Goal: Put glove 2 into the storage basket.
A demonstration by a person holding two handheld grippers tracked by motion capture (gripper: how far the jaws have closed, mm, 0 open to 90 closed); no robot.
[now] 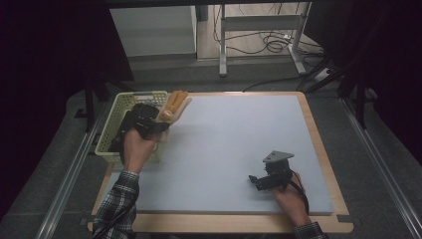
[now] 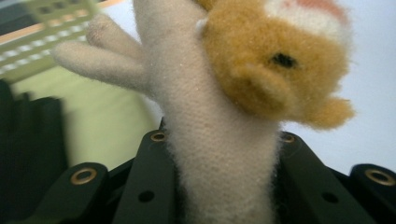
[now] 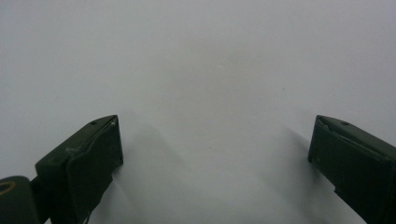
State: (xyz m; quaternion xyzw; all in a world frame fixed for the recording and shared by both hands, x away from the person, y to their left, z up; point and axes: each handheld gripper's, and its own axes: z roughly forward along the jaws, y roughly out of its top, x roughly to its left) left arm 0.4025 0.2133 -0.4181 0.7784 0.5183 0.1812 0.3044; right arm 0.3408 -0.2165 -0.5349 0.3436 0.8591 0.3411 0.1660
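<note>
Gripping a plush toy point(image 1: 171, 107) by its cream body, the left gripper point(image 1: 149, 122) has its jaws pressed in on the fabric from both sides; the toy's tan head sticks out past the jaws toward one o'clock. It hangs at the table's ten o'clock corner, above the near right rim of a pale green basket point(image 1: 113, 119) and the edge of the grey mat point(image 1: 224, 144). At five o'clock on the mat, the right gripper point(image 1: 259, 180) rests low, pointing toward nine o'clock, its jaws standing wide apart with bare mat between them.
</note>
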